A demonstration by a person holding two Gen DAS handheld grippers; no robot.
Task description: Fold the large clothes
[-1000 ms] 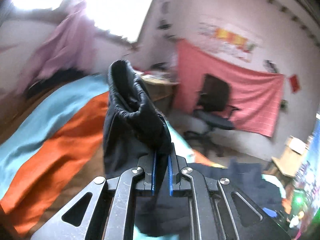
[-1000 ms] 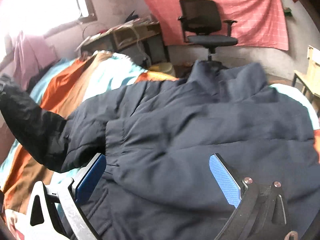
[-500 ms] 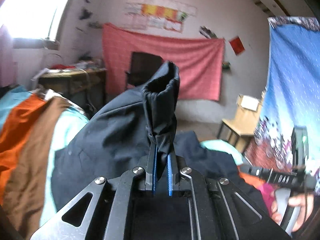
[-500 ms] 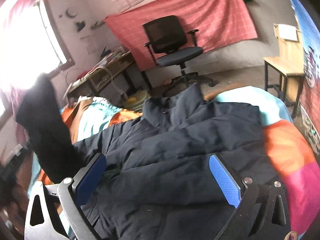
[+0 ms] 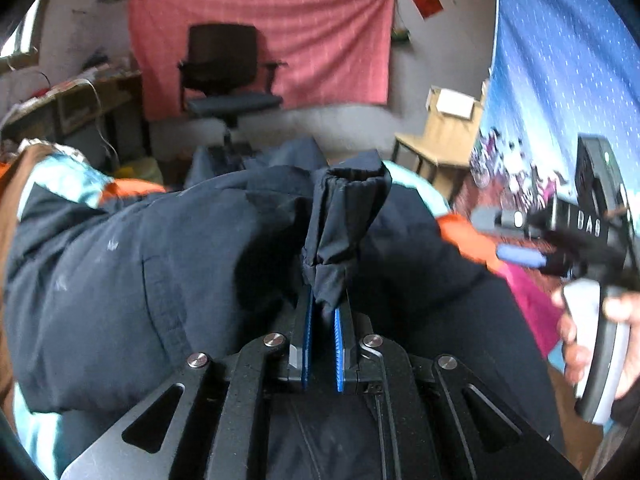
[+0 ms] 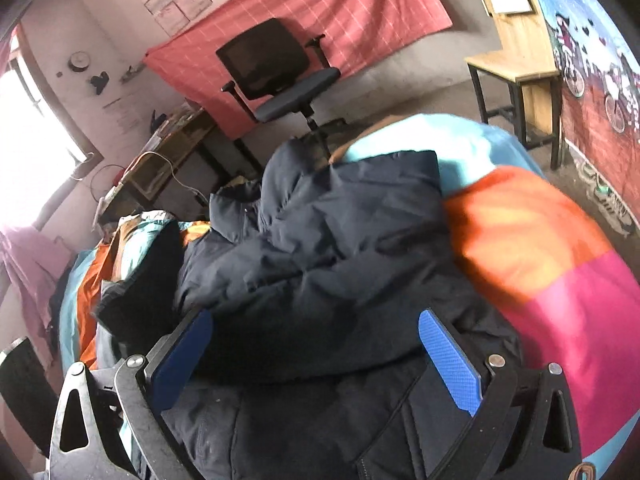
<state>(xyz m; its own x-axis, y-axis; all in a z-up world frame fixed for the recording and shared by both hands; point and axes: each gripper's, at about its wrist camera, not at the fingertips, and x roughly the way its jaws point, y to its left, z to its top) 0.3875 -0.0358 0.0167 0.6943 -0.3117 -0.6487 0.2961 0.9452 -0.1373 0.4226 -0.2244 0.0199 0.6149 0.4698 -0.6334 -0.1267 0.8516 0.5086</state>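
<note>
Left hand-held gripper (image 5: 322,316) is clenched on the cuff (image 5: 348,216) of a dark navy padded jacket (image 5: 160,272), the gathered sleeve end standing up out of its closed blue pads (image 5: 307,340). Right hand-held gripper (image 6: 316,354) is released, its jaws spread wide with nothing pinched between them, hovering over the lower part of the same jacket; the left view shows it off to the right in a person's hand (image 5: 600,336). One jacket lies spread across a bed (image 6: 560,280) with a striped cover of teal, orange and pink. It looks soft, bulky and puffy, fairly light for its bulk, with a smooth shell likely to slip, so it should sag and billow rather than hold a crease; firm seams such as cuff, hem or collar seem the best places to grip. Further off stand one black office chair (image 6: 280,76), one wooden chair (image 6: 516,60) and one cluttered counter (image 6: 168,152).
</note>
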